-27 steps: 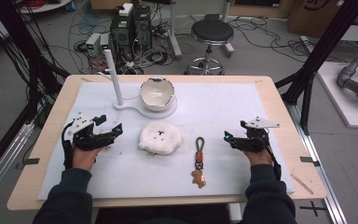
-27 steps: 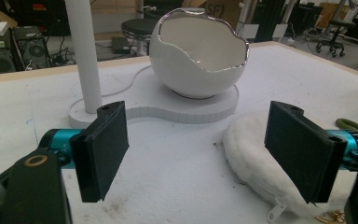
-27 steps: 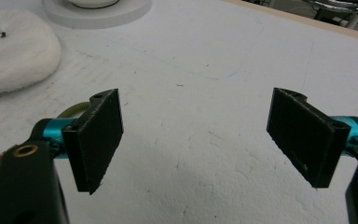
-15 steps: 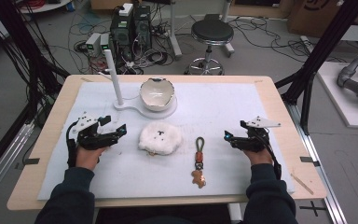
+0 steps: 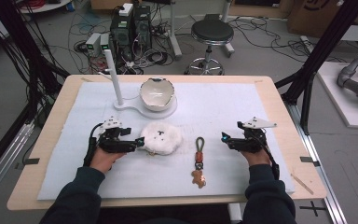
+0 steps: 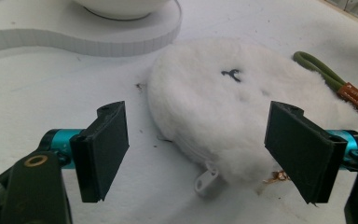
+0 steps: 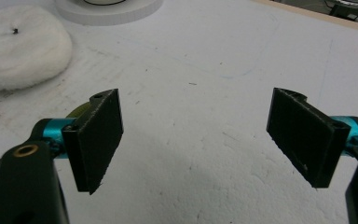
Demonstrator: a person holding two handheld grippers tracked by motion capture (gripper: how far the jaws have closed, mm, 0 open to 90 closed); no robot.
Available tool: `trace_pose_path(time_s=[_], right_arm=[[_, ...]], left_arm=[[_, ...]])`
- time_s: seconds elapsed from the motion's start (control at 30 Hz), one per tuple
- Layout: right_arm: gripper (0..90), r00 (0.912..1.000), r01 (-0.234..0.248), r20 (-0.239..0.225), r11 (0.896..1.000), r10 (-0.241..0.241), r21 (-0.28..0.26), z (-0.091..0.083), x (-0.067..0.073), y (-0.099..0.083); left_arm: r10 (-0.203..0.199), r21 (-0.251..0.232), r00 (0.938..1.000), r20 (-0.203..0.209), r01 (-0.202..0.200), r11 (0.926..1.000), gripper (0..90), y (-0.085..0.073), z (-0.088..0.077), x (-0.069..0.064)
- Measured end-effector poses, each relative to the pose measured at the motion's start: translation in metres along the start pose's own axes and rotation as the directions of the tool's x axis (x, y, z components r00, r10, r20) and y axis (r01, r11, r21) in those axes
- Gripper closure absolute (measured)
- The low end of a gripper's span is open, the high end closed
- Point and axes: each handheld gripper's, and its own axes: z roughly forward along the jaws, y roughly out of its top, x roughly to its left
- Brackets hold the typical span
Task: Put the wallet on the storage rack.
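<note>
Two open grippers noted, the left one facing a white fluffy pouch.

Largest first: the table (image 5: 279, 100) is covered by a white mat, on which a white stand (image 5: 121, 105) carries a cracked-edged bowl (image 5: 157, 92); nothing can be made out inside the bowl. The fluffy pouch (image 5: 162, 138) lies flat just ahead of the left gripper (image 5: 131, 143), between its spread jaws in the left gripper view (image 6: 223, 112), untouched by the pads. The right gripper (image 5: 230, 140) is held well apart, jaws wide and empty. A keychain (image 5: 199, 161) lies between pouch and right gripper, its long axis running toward the person.
</note>
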Motion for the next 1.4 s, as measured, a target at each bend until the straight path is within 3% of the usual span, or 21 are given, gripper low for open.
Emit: trace_pose_path(time_s=[0.13, 0.27, 0.4, 0.53, 0.57, 0.67, 0.7, 0.77, 0.87, 0.93, 1.0, 1.03, 1.1, 1.17, 1.23, 1.27, 1.3, 1.33, 1.37, 1.4], right_arm=[[18.6, 1.0, 0.004, -0.008, 1.0, -0.004, -0.003, 0.001, 0.003, 0.002], [18.7, 0.9998, 0.01, -0.017, 1.0, -0.01, -0.004, 0.001, 0.005, 0.002], [18.7, 0.9997, 0.01, -0.021, 1.0, -0.01, -0.007, 0.002, 0.007, 0.003], [18.6, 0.9994, 0.019, -0.029, 1.0, -0.019, 0.004, 0.005, 0.007, 0.002], [18.7, 0.9996, 0.009, -0.029, 1.0, -0.009, 0.012, 0.007, 0.006, 0.002], [18.7, 0.9996, 0.005, -0.028, 1.0, -0.005, 0.012, 0.008, 0.004, 0.002], [18.7, 0.9996, 0.005, -0.028, 1.0, -0.005, 0.012, 0.008, 0.004, 0.002], [18.7, 0.9994, 0.004, -0.034, 1.0, -0.004, 0.014, 0.008, 0.004, 0.002], [21.4, 0.9988, 0.021, -0.043, 1.0, -0.021, 0.013, 0.007, 0.007, 0.002], [21.6, 0.9983, 0.026, -0.053, 1.0, -0.026, 0.009, 0.006, 0.012, 0.004], [21.6, 0.9972, 0.027, -0.07, 1.0, -0.028, -0.003, 0.005, 0.016, 0.006], [21.5, 0.9964, 0.027, -0.08, 1.0, -0.028, -0.013, 0.005, 0.019, 0.008], [21.5, 0.9952, 0.019, -0.095, 1.0, -0.021, -0.021, 0.006, 0.022, 0.01], [21.5, 0.9851, 0.013, -0.171, 0.999, -0.02, -0.043, 0.014, 0.031, 0.017], [21.6, 0.9808, 0.016, -0.194, 0.999, -0.024, -0.043, 0.019, 0.035, 0.02], [21.6, 0.9742, 0.02, -0.224, 0.999, -0.028, -0.041, 0.024, 0.039, 0.022], [21.7, 0.9597, 0.038, -0.278, 0.999, -0.044, -0.03, 0.035, 0.048, 0.027], [21.7, 0.9597, 0.038, -0.278, 0.999, -0.044, -0.03, 0.035, 0.048, 0.027], [21.9, 0.945, 0.067, -0.32, 0.998, -0.068, -0.015, 0.047, 0.058, 0.031], [21.9, 0.945, 0.067, -0.32, 0.998, -0.068, -0.015, 0.047, 0.058, 0.031]], left_arm=[[0.001, 0.058, 0.9998, -0.022, 0.001, 0.9983, 23.2, 0.001, 0.013, -0.003], [0.005, 0.081, 0.9991, -0.042, -0.002, 0.9967, 23.3, 0.003, 0.019, -0.004], [-0.011, 0.144, 0.9989, -0.045, 0.017, 0.9894, 23.2, -0.001, 0.031, -0.005], [0.017, 0.146, 0.9986, -0.05, -0.01, 0.9892, 23.8, 0.0, 0.033, -0.006], [-0.006, 0.136, 0.9997, 0.022, 0.003, 0.9907, 45.9, 0.0, 0.032, -0.006], [0.018, 0.138, 0.9997, 0.017, -0.02, 0.9902, 57.5, 0.001, 0.031, -0.008], [0.014, 0.131, 0.9998, 0.014, -0.016, 0.9913, 57.5, 0.001, 0.03, -0.009], [0.019, 0.106, 0.9997, 0.016, -0.021, 0.9942, 72.6, 0.002, 0.027, -0.011], [0.029, 0.078, 0.9994, 0.021, -0.031, 0.9965, 76.0, 0.003, 0.023, -0.014], [0.045, 0.029, 0.9984, 0.035, -0.046, 0.9985, 76.4, 0.004, 0.018, -0.017], [0.086, -0.033, 0.9951, 0.048, -0.085, 0.9959, 76.5, 0.007, 0.012, -0.022], [0.123, -0.081, 0.9912, 0.05, -0.118, 0.9897, 76.5, 0.009, 0.009, -0.027], [0.135, -0.098, 0.9894, 0.055, -0.129, 0.9869, 76.5, 0.009, 0.008, -0.029], [0.163, -0.115, 0.9847, 0.061, -0.155, 0.9811, 76.6, 0.01, 0.009, -0.03], [0.164, -0.12, 0.9843, 0.065, -0.156, 0.9806, 76.5, 0.01, 0.009, -0.03], [0.173, -0.128, 0.9827, 0.068, -0.163, 0.9783, 76.5, 0.011, 0.009, -0.03], [0.179, -0.144, 0.9808, 0.077, -0.167, 0.9754, 76.6, 0.012, 0.008, -0.03], [0.179, -0.144, 0.9808, 0.077, -0.167, 0.9754, 76.5, 0.012, 0.008, -0.03], [0.193, -0.163, 0.9768, 0.094, -0.176, 0.9709, 76.5, 0.013, 0.007, -0.031], [0.193, -0.163, 0.9768, 0.094, -0.176, 0.9709, 76.5, 0.013, 0.007, -0.031]])
